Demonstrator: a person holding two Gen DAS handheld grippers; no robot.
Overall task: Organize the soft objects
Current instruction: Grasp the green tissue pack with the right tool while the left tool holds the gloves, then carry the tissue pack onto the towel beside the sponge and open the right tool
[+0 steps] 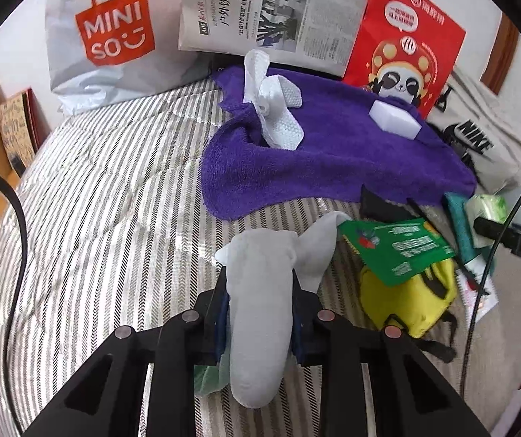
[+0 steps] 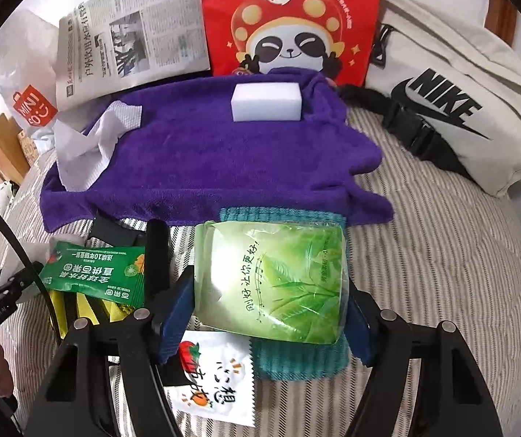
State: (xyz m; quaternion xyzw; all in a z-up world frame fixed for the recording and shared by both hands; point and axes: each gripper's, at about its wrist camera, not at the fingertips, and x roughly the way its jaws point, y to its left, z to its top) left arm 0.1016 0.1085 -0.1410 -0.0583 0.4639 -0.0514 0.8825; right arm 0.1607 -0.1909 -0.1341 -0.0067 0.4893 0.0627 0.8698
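The left gripper (image 1: 258, 313) has its jaws clamped on a white sock (image 1: 260, 313), lifted off the striped bed cover (image 1: 107, 189), probably for carrying to the pile. The right gripper (image 2: 271, 313) has its jaws set wide on either side of a green tissue pack (image 2: 271, 284); whether they press it, I cannot tell. Under the pack lies a teal cloth (image 2: 297, 360). Beyond, a purple towel (image 2: 206, 160) serves as the gathering spot, bearing a white sponge block (image 2: 266, 103) and a crumpled paper towel (image 2: 89, 145). Behind stand a MINISO bag (image 1: 114, 29), a newspaper (image 1: 278, 11), a red panda bag (image 2: 289, 18) reading "Hi", and a NIKE bag (image 2: 453, 109).
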